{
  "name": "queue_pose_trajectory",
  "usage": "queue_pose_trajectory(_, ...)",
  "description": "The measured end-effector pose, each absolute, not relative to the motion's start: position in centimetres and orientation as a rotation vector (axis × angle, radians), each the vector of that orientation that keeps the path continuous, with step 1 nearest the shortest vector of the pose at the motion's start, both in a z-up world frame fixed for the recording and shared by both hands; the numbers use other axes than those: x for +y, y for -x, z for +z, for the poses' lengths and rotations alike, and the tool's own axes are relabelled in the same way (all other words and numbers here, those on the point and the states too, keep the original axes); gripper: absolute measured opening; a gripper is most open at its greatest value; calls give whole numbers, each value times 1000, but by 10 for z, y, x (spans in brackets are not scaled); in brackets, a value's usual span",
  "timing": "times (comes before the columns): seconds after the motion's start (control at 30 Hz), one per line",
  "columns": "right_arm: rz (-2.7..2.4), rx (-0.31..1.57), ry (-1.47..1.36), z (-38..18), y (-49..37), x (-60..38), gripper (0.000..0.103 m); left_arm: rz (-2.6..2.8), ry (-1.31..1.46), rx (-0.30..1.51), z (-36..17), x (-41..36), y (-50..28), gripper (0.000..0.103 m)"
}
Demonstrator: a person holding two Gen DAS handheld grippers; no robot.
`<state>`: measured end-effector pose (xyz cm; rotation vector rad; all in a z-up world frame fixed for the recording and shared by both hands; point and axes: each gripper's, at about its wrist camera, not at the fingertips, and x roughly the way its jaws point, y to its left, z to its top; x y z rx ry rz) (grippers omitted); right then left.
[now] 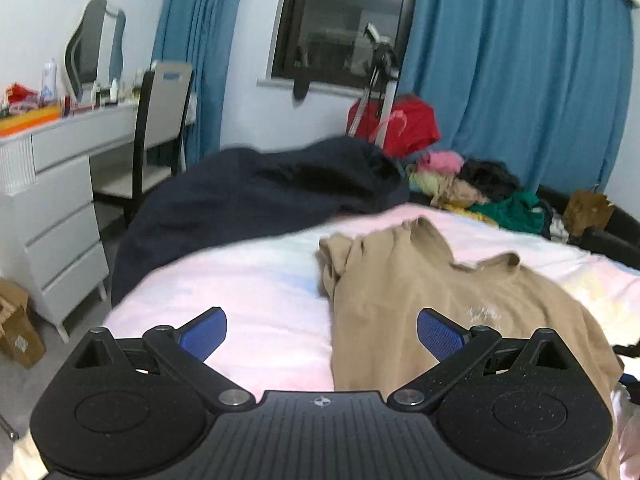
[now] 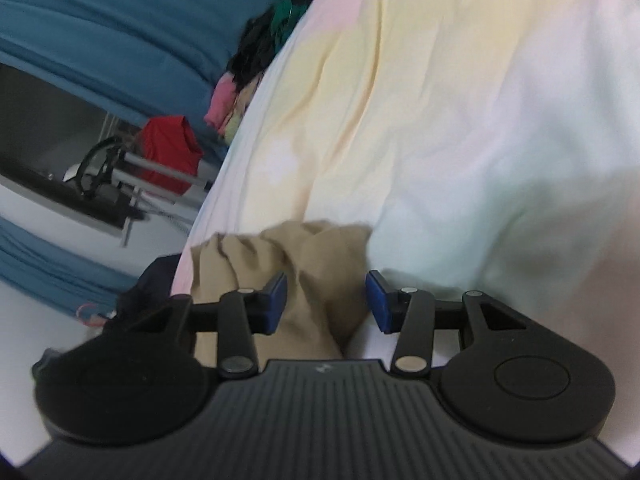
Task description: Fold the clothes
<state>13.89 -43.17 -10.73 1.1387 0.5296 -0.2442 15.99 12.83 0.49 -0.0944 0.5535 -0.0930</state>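
Risk of a skewed fold: tan shirt (image 1: 420, 292) lies rumpled on the bed (image 1: 248, 276), left gripper (image 1: 322, 334) spread above its edge, right gripper (image 2: 326, 302) spread astride a bunched part, apparently unpinched, so closing may catch several layers.

A tan T-shirt (image 1: 420, 292) lies on the bed (image 1: 256, 280), front side up, with a small pale print on its chest. Its neck hole points to the far edge of the bed. One sleeve is bunched up in soft folds, and the rest lies mostly flat with a few wrinkles. More clothes (image 1: 480, 188) sit in a messy heap at the far edge of the bed: pink, yellow, black and green ones.
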Motion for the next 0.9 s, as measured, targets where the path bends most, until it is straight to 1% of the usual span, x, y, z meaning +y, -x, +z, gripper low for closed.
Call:
queue_pose_trajectory(0.07, -229, 550, -1100, -110, -154, -427, 45, -101, 82, 561, -2, 123, -167, 102)
queue_pose_trajectory(0.1, -225, 557, -1083, -111, -159, -426, 30, -101, 77, 560, -5, 122, -170, 102)
queue_pose_trajectory(0.13, -220, 568, -1069, -112, -163, -426, 7, -99, 80, 564, -6, 122, -172, 102)
queue_pose_trajectory(0.17, -221, 571, -1046, -110, -167, -426, 5, -97, 83, 569, -7, 121, -175, 102)
queue_pose_trajectory(0.27, -269, 523, -920, -87, -174, -428, 5, -96, 111, 580, -8, 120, -181, 102)
queue_pose_trajectory(0.33, -315, 452, -866, -67, -173, -439, 4, -101, 115, 573, -9, 120, -184, 102)
queue_pose_trajectory(0.43, -407, 405, -750, -35, -176, -456, 4, -108, 71, 556, -10, 118, -183, 102)
queue_pose_trajectory(0.5, -443, 395, -668, -20, -180, -460, 5, -116, 52, 559, -11, 120, -182, 102)
queue_pose_trajectory(0.57, -445, 412, -685, -20, -181, -463, 7, -111, 69, 569, -11, 126, -181, 102)
queue_pose_trajectory(0.6, -446, 420, -693, -21, -181, -465, 9, -105, 84, 574, -11, 130, -181, 102)
queue_pose_trajectory(0.67, -447, 436, -711, -22, -181, -469, 21, -95, 115, 584, -10, 138, -181, 102)
queue_pose_trajectory(0.7, -442, 441, -724, -25, -178, -470, 49, -91, 127, 586, -9, 142, -180, 102)
queue_pose_trajectory(0.73, -437, 437, -733, -28, -173, -471, 84, -88, 135, 586, -8, 145, -178, 102)
queue_pose_trajectory(0.77, -429, 419, -729, -30, -165, -468, 93, -85, 140, 586, -6, 148, -176, 102)
queue_pose_trajectory(0.8, -422, 407, -718, -29, -158, -465, 97, -85, 139, 585, -5, 149, -174, 102)
queue_pose_trajectory(0.9, -408, 440, -652, -19, -146, -453, 95, -69, 113, 571, 4, 150, -164, 102)
